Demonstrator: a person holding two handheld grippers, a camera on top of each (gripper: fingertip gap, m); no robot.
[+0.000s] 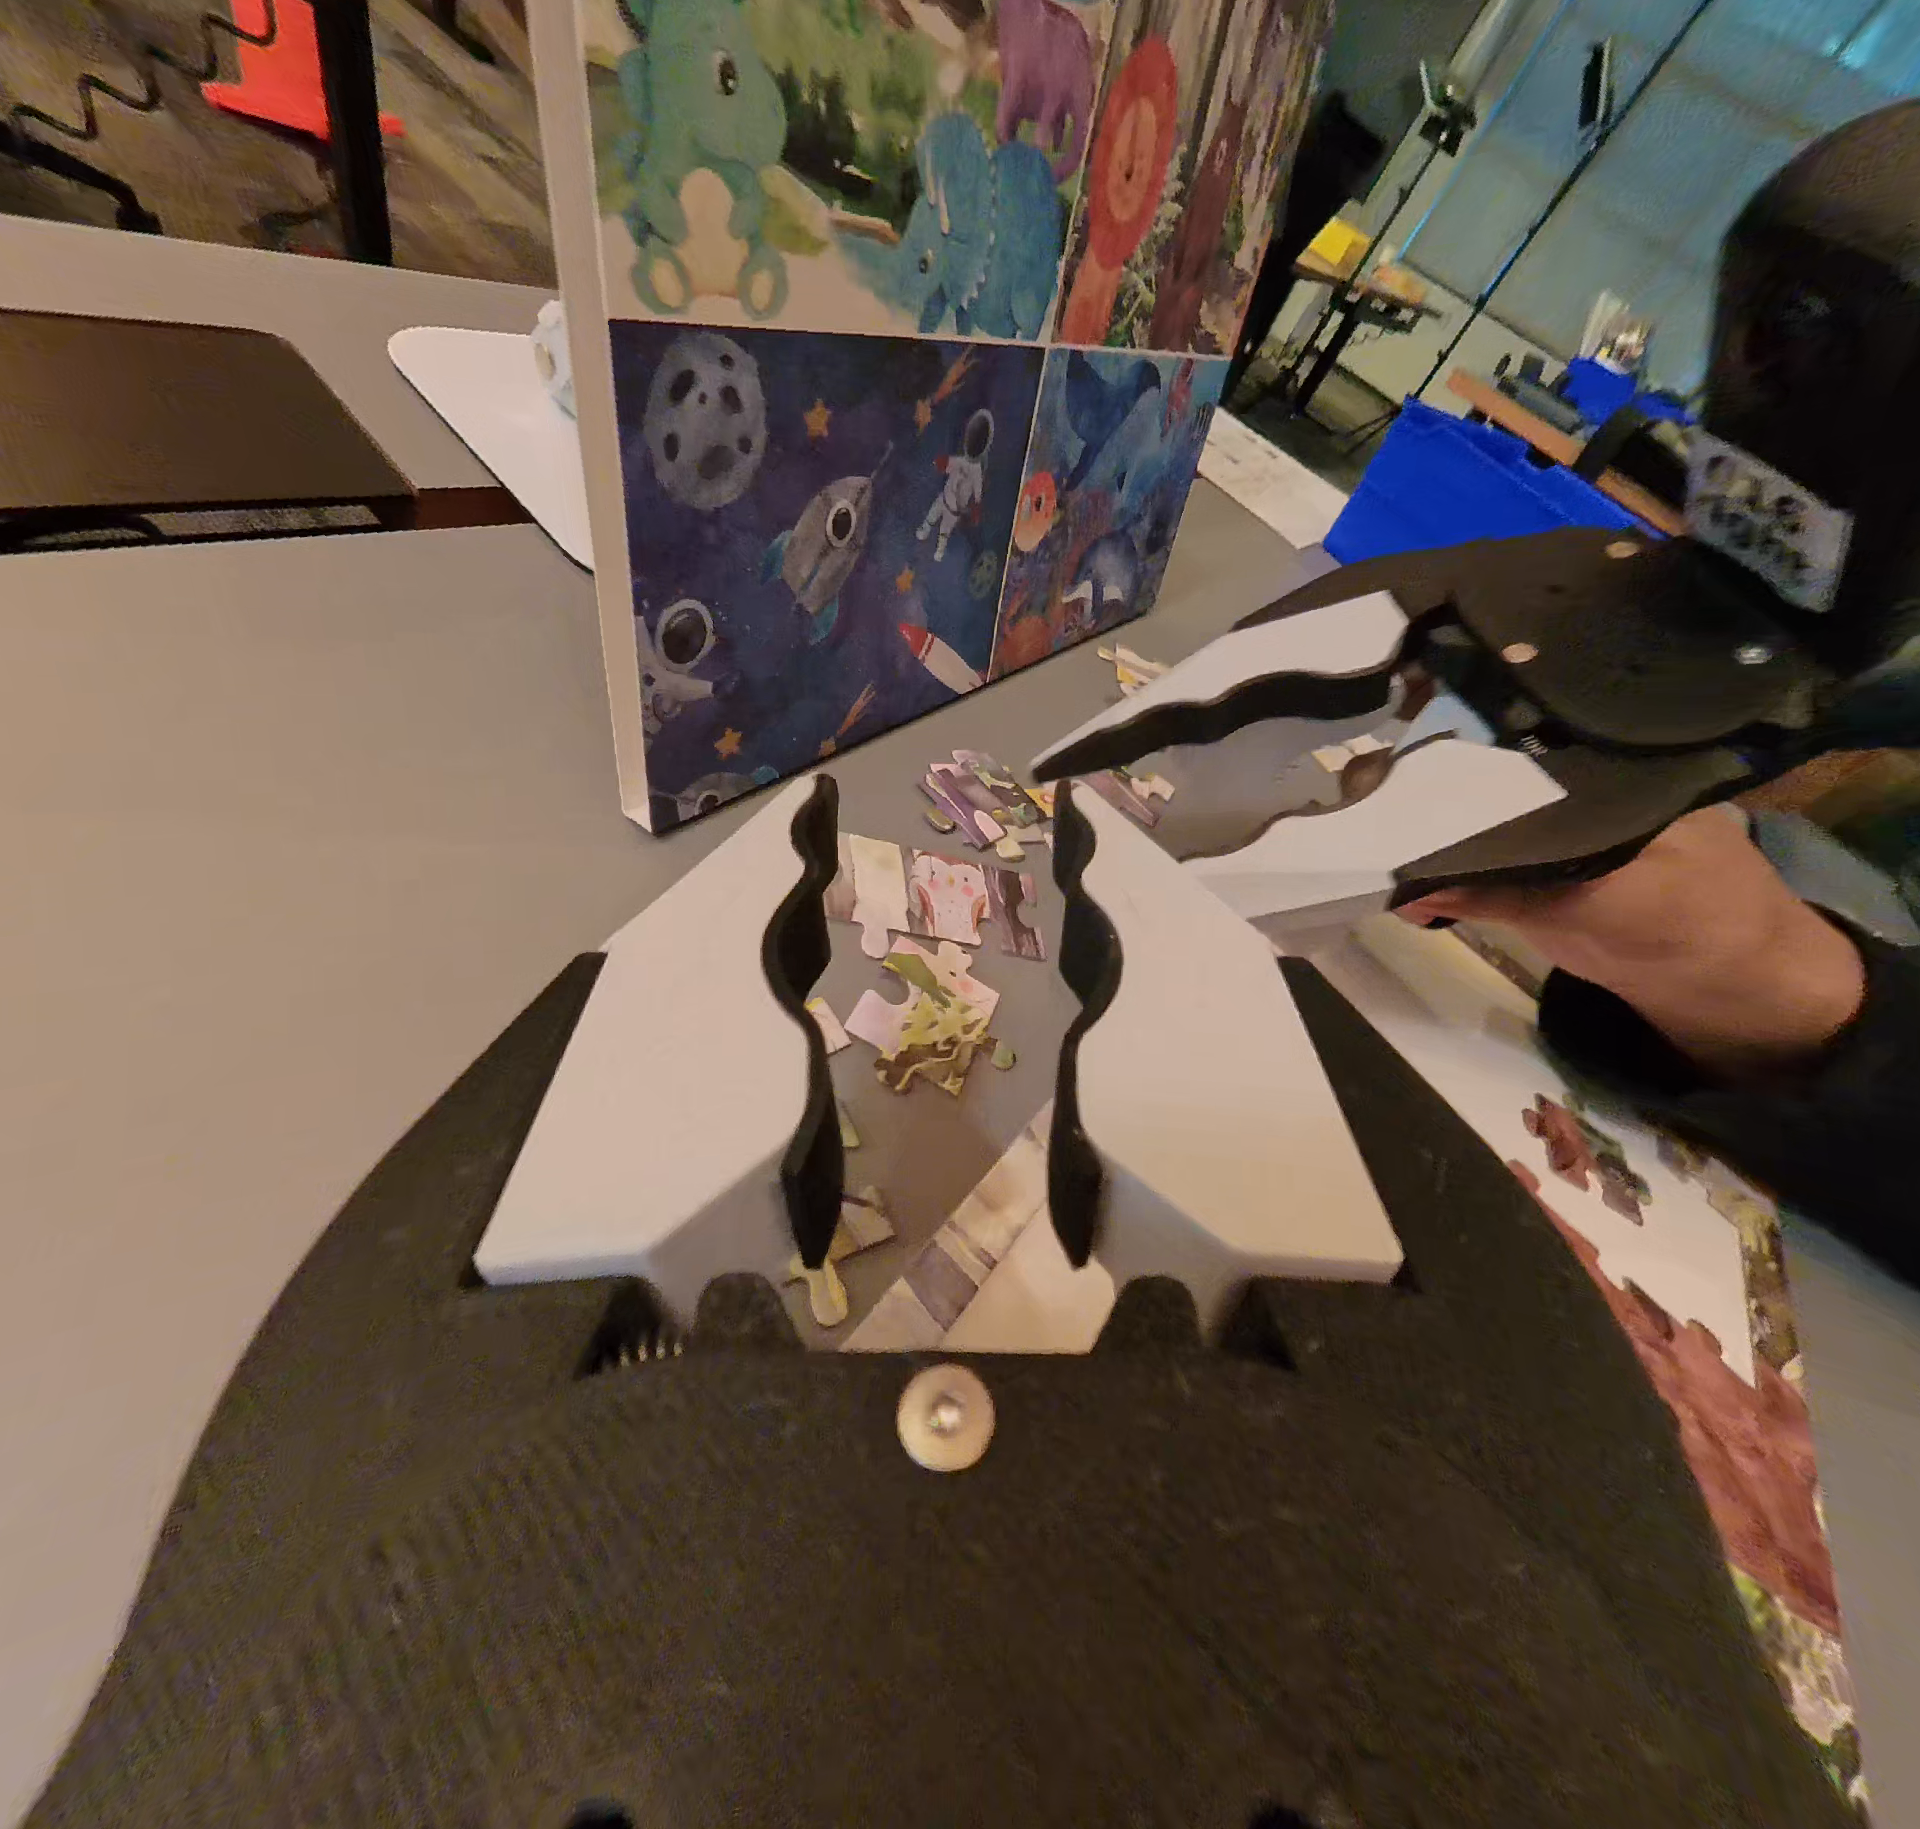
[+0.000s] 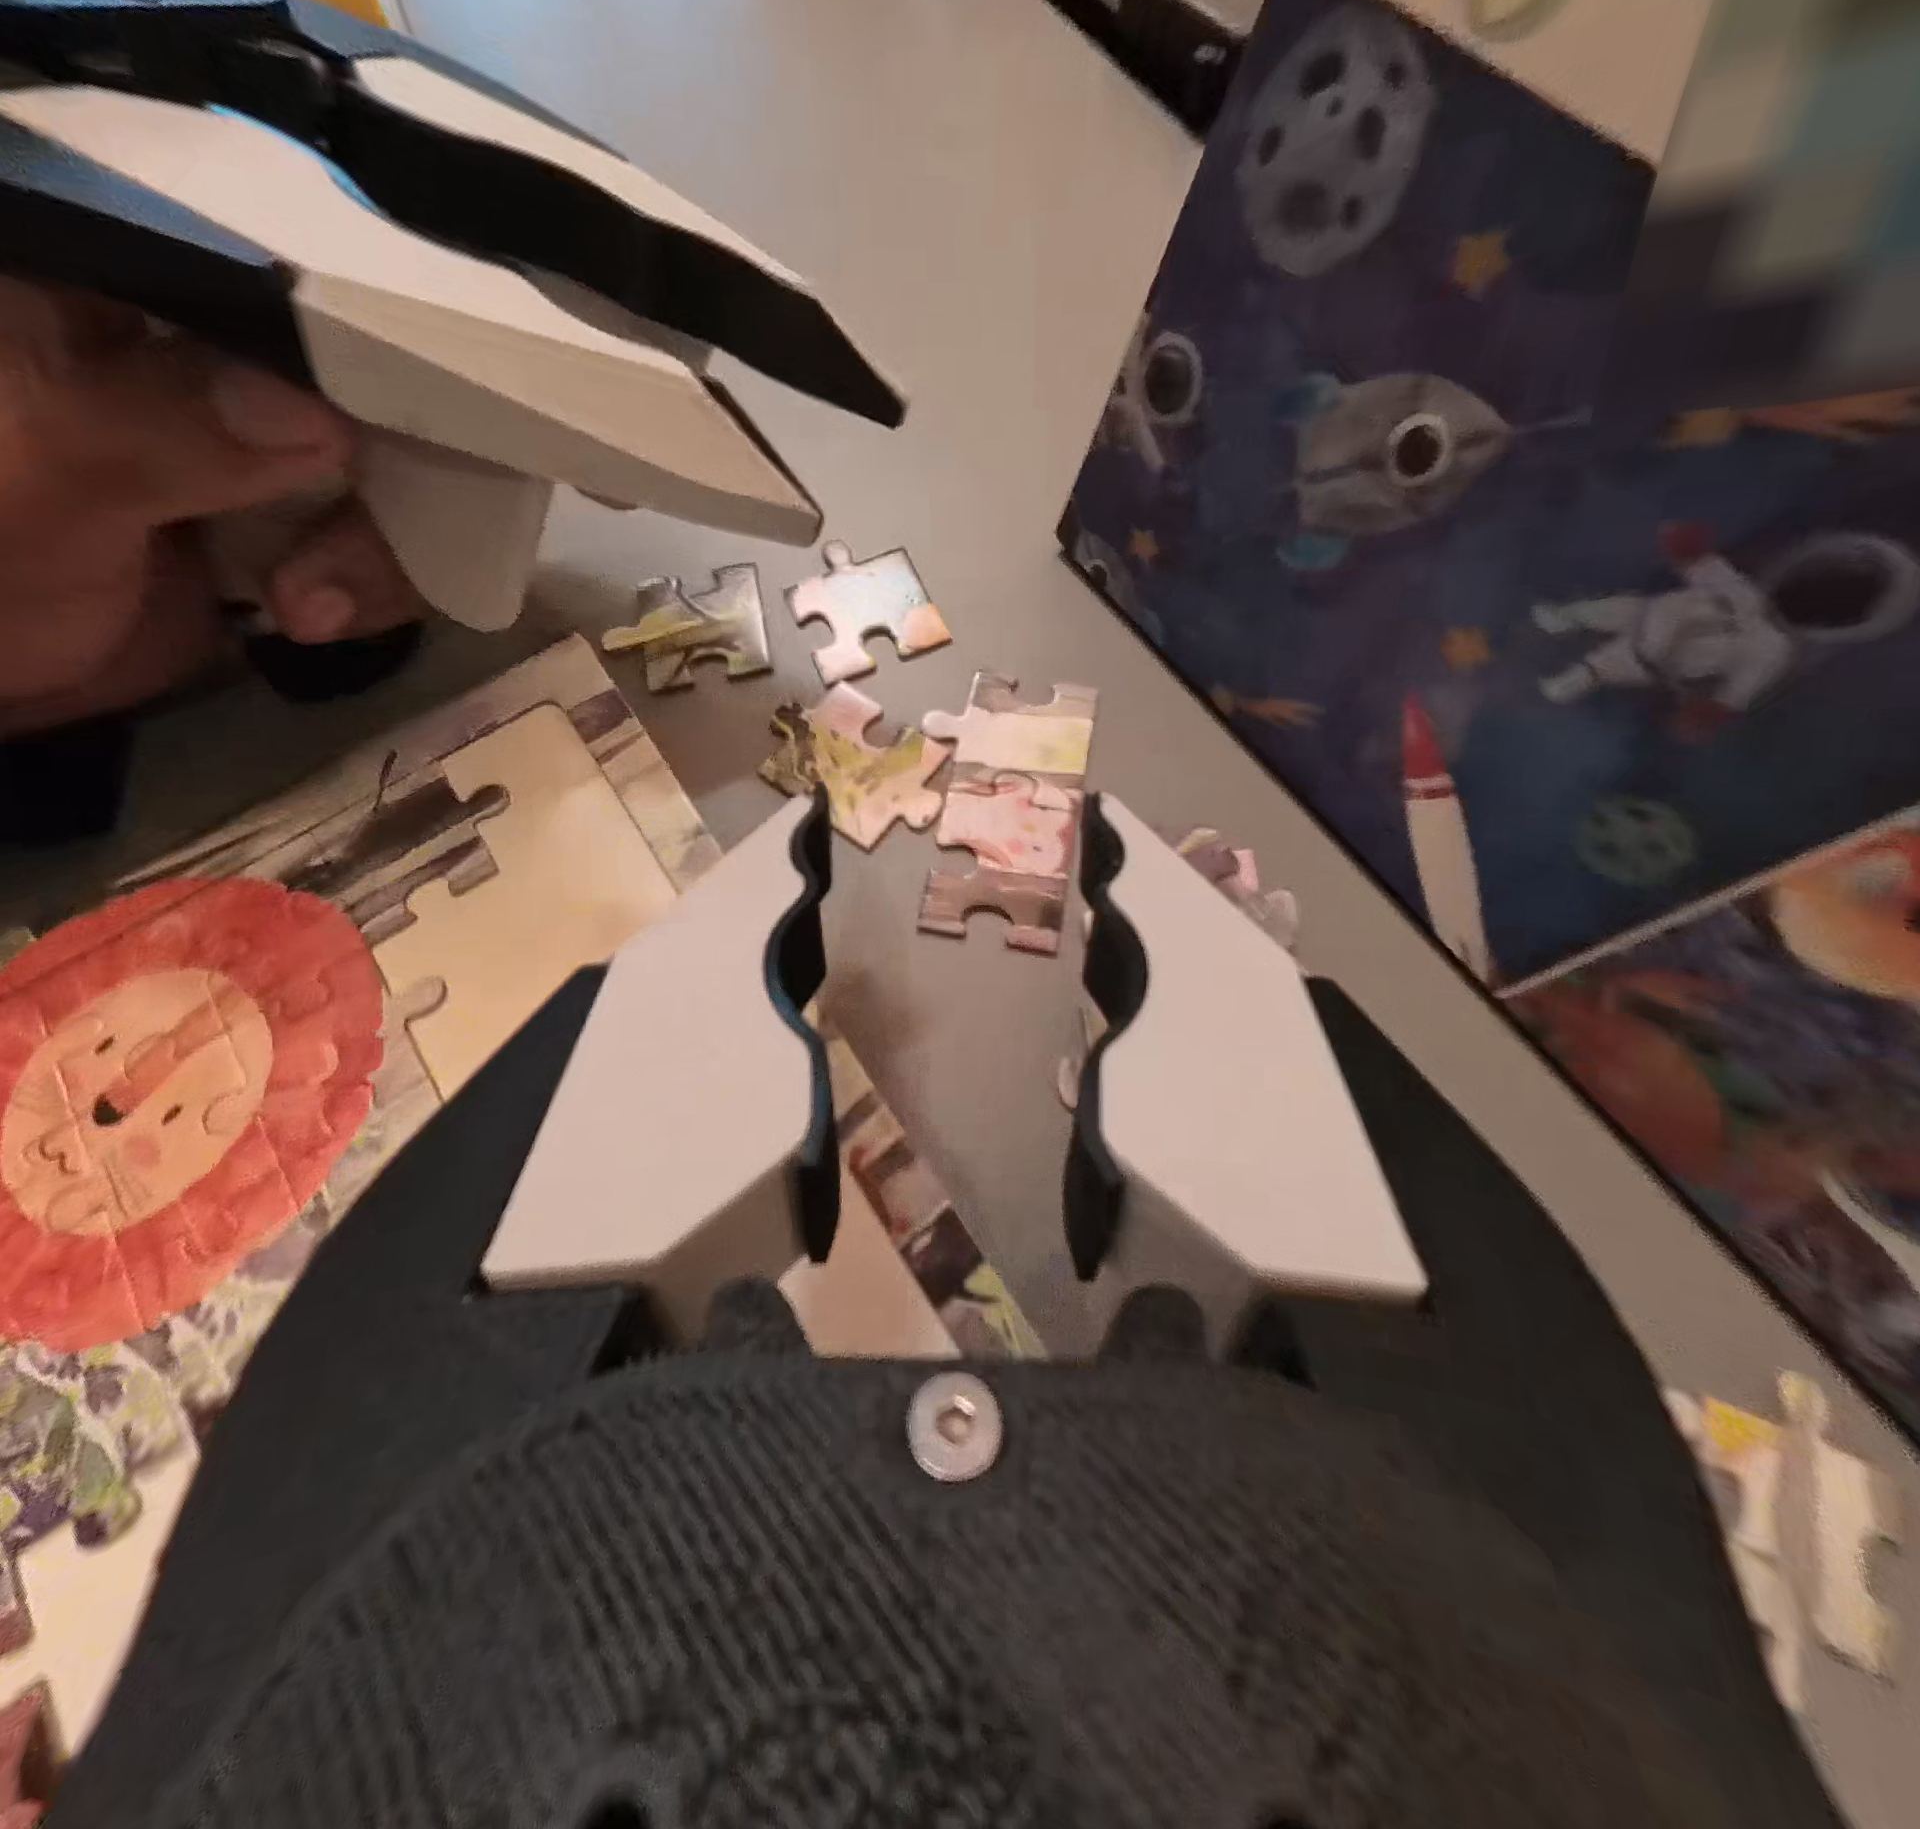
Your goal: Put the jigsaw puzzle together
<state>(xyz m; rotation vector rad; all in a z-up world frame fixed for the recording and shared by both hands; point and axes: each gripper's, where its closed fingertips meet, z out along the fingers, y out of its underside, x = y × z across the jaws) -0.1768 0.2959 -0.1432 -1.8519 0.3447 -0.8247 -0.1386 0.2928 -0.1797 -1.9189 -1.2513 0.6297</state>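
My left gripper is open and empty, hovering over loose puzzle pieces on the grey table. Between its fingers I see a joined strip of pieces and a green and pink piece. My right gripper is open and empty above the same strip and the green and pink piece. The partly built puzzle, with a lion, lies in its tray to the left. The right gripper shows at the right of the left wrist view, and the left gripper at the upper left of the right wrist view.
The puzzle box stands upright just behind the pieces, also in the right wrist view. More loose pieces and a purple pile lie near it. A hand holds the right gripper. The tray lies at lower right. The grippers' ends are close to 6 cm from one another. My right gripper's tips are some 15 cm from the lion.
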